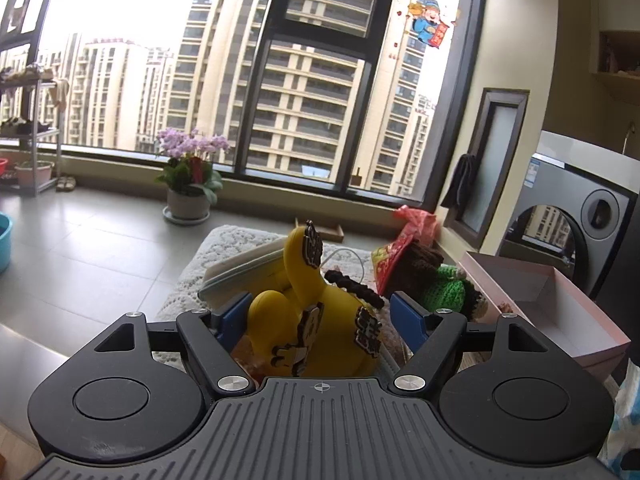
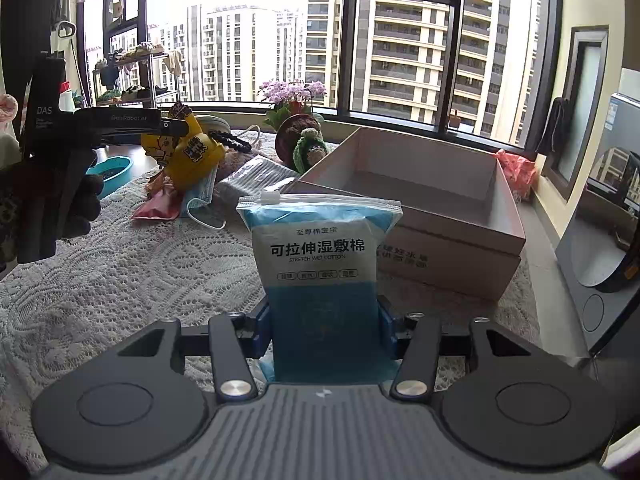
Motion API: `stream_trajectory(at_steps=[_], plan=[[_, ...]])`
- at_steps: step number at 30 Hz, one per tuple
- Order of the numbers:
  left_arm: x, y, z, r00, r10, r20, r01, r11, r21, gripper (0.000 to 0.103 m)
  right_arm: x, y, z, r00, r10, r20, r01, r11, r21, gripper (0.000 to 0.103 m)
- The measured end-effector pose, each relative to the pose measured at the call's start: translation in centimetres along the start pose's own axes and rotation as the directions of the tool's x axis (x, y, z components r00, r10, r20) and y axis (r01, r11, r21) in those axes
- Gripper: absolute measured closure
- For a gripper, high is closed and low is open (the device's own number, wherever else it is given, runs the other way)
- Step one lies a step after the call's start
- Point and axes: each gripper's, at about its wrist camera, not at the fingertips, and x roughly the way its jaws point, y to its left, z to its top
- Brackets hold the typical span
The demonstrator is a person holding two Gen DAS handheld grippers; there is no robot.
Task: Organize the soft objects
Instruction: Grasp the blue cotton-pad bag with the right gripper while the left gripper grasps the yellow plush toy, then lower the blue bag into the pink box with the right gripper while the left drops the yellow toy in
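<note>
Lace cloth (image 2: 132,276): masks (image 2: 200,196), open box (image 2: 452,236).

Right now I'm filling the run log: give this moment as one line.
left hand-held gripper: open around yellow plush toy | right hand-held gripper: shut on wet cotton pack | pink box: empty

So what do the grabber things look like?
Both are black plastic with round discs, silver screws and blue fingers. The right gripper looks the same. From the side, the left gripper has white "GenRobot.AI" and "DAS" lettering.
</note>
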Motion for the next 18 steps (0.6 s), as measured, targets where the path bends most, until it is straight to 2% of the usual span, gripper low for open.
stream_trajectory(at_steps=[2,4,6,7,10,18], plan=[[1.4,-0.4,-0.3,1.0,0.004,-0.008,-0.004,1.0,0.027,0.023,-0.8,-0.8,-1.2,1.0,0.005,-0.01,-0.005,0.999,0.045,0.052],[2.8,-0.7,-0.7,0.998,0.03,-0.049,-0.027,0.998,0.063,0.022,-1.1,-1.3,-2.1,1.0,0.008,-0.008,-0.007,0.998,0.069,0.052],[3.8,-0.6,-1.1,0.995,0.049,-0.081,-0.044,0.997,0.065,0.02,-1.3,-1.5,-2.9,1.0,0.008,-0.007,-0.007,0.997,0.082,0.052],[3.8,-0.5,-1.3,0.996,0.046,-0.071,-0.042,0.998,0.056,0.019,-1.2,-1.6,-3.1,1.0,0.005,-0.009,-0.004,0.996,0.085,0.052],[3.3,-0.3,-1.6,0.999,0.034,-0.039,-0.031,0.998,0.062,0.024,-0.8,-1.4,-3.4,1.0,-0.015,-0.011,0.016,0.996,0.082,0.052],[-0.5,-1.2,-2.1,0.999,-0.048,-0.009,0.049,0.981,0.19,0.039,-0.9,-1.3,-3.4,1.0,-0.019,0.009,0.018,0.994,0.109,0.053]])
